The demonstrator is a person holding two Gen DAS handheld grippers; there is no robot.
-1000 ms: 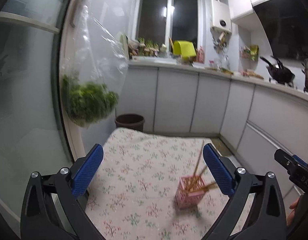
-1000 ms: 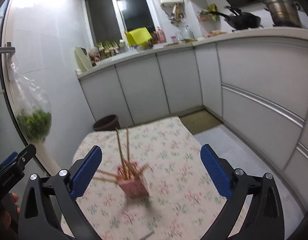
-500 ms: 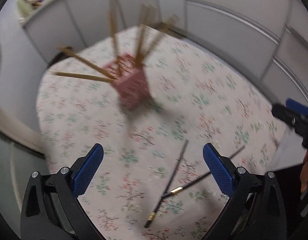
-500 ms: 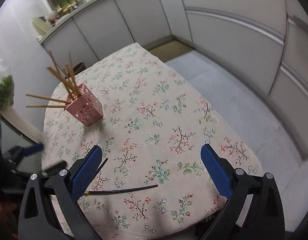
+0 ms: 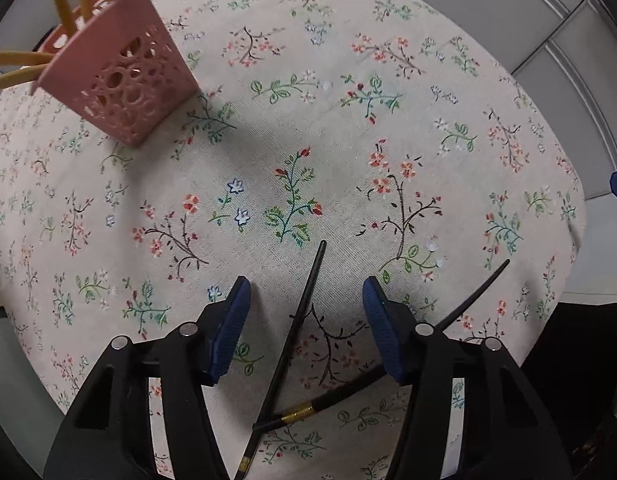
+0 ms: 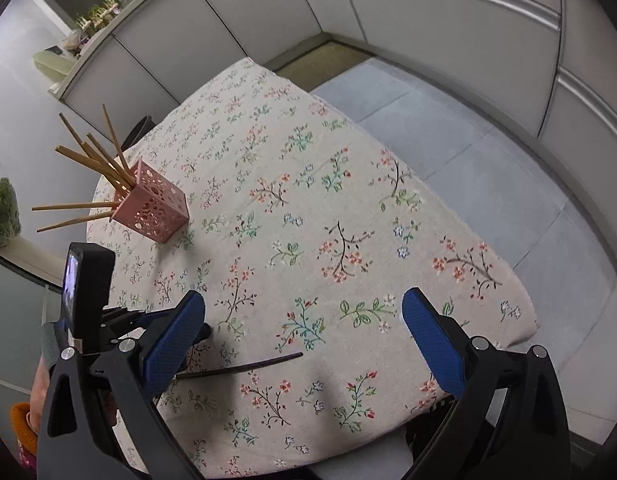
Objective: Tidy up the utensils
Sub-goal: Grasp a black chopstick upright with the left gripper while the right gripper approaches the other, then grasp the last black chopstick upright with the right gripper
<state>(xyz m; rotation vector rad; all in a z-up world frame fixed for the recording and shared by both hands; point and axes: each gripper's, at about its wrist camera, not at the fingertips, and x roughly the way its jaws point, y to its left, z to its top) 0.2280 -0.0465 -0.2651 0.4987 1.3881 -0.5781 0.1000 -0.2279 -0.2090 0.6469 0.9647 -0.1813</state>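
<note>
The left gripper [image 5: 306, 294] points straight down at the table and its jaws are closing. Between its blue pads [image 5: 232, 322] lies 1 black chopstick [image 5: 296, 320], and neither pad touches it. A second black chopstick [image 5: 474, 294] crosses under the right finger of this gripper, and the 2 sticks meet near their thick ends, where a gold band [image 5: 298, 412] shows. Both lie flat on the floral tablecloth [image 5: 348, 140].

The right gripper [image 6: 304, 324] hangs over the near part of the table, tilted downward, with its fingers [image 6: 432, 340] wide apart and nothing between them. In its view the left gripper's body stands at the left edge and hides most of the black chopsticks; only 1 thin end sticks out to the right.

The pink perforated holder [image 6: 154, 210] stands on the far left part of the cloth, well apart from the black chopsticks, with nothing between them. About 6 wooden chopsticks [image 6: 90, 156] lean out of it in different directions. Behind the table are the grey cabinet doors [image 6: 448, 52] and a grey tiled floor [image 6: 488, 184]. A bag with green leaves [image 6: 2, 212] hangs at the left.
</note>
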